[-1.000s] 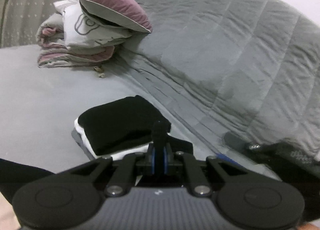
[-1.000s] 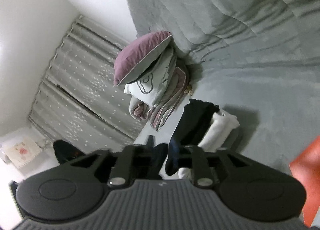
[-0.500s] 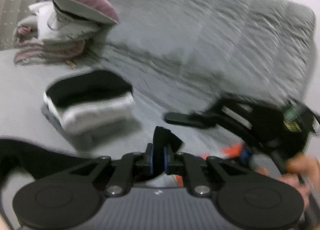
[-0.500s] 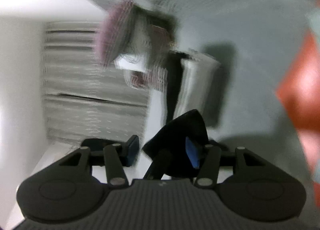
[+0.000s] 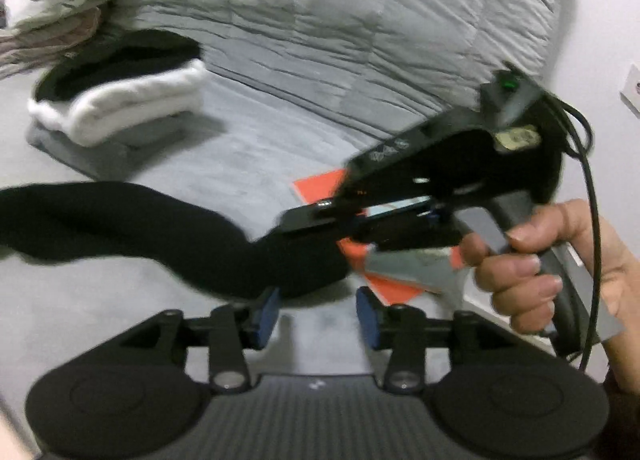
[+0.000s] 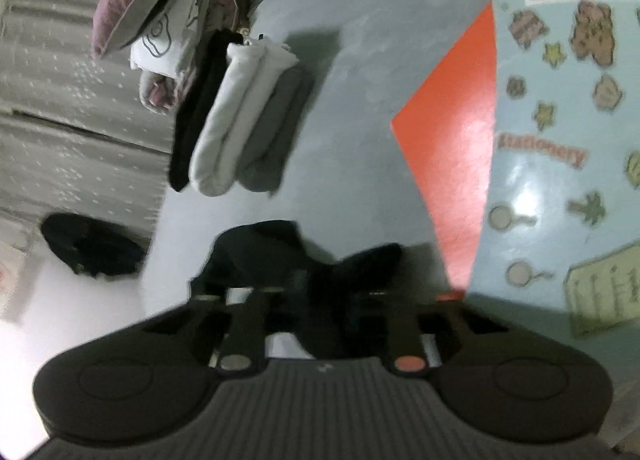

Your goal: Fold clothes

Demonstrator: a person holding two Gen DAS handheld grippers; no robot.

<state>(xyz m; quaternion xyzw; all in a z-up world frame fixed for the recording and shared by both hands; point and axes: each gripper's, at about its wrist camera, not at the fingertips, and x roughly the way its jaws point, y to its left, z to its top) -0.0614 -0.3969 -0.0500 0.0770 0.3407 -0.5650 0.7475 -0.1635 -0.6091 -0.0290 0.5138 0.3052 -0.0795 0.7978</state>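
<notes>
Now the black garment (image 5: 132,228) stretches from the closing right claw (image 5: 316,220), just beyond the opening, empty left claw (image 5: 317,316).

Right gripper (image 6: 320,300) closing, black garment (image 6: 280,248) bunched between fingers. Ahead: folded stack (image 6: 232,116) on grey bed (image 6: 360,80); pillows (image 6: 148,8) beyond. Right of gripper: orange sheet (image 6: 452,152) under blue stationery pack (image 6: 560,140).

Your black garment (image 5: 132,228) is stretching limp across the grey bed (image 5: 248,156), one end bunching up. Your folded stack (image 5: 120,96), black over white over grey, is sitting well apart behind it.
</notes>
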